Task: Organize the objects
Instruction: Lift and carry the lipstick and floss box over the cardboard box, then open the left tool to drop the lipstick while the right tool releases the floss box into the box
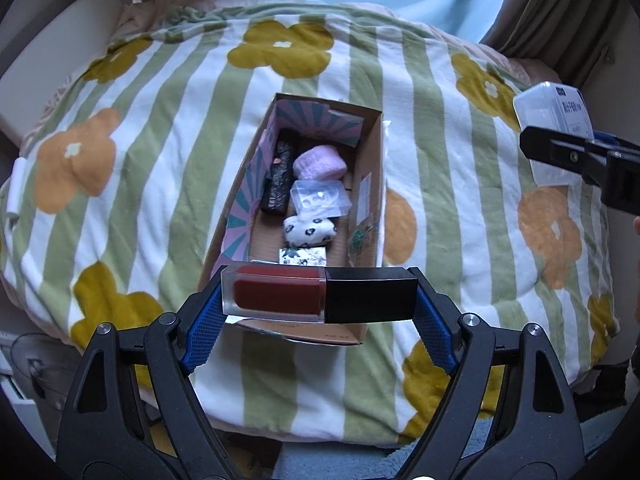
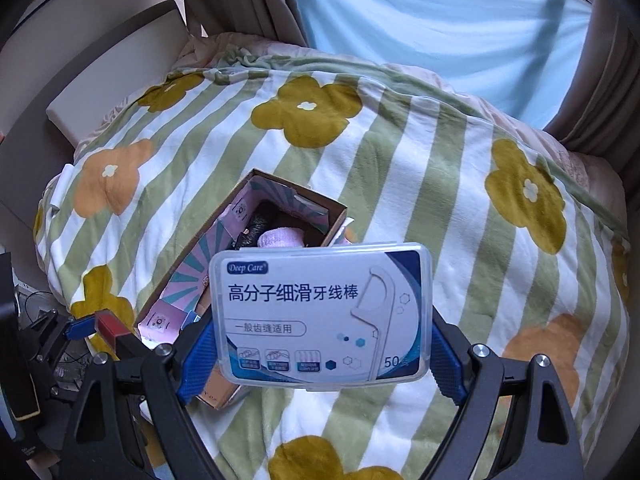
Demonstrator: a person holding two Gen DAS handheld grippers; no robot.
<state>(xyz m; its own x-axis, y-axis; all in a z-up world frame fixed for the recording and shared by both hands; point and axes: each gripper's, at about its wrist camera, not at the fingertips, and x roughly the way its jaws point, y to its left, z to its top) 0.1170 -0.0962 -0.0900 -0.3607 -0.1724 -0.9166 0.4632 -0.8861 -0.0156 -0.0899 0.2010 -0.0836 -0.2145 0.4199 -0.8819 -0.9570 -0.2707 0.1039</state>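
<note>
My left gripper (image 1: 320, 296) is shut on a red lip gloss tube with a black cap (image 1: 318, 295), held crosswise just above the near end of an open cardboard box (image 1: 370, 184). The box holds a black patterned case (image 1: 280, 176), a purple scrunchie (image 1: 320, 163), a clear plastic case (image 1: 319, 198), a white flowered pouch (image 1: 310, 230) and a small printed packet (image 1: 303, 257). My right gripper (image 2: 324, 320) is shut on a white floss pick box (image 2: 324, 314), held above the blanket to the right of the cardboard box (image 2: 236, 240); it also shows in the left wrist view (image 1: 556, 120).
The box rests on a green-striped flowered blanket (image 1: 140, 168) over a bed. A beige headboard or cushion (image 1: 52, 60) is at the far left, a light blue curtain (image 2: 440, 20) behind. Dark clutter and a fan (image 2: 36, 340) lie beside the bed at lower left.
</note>
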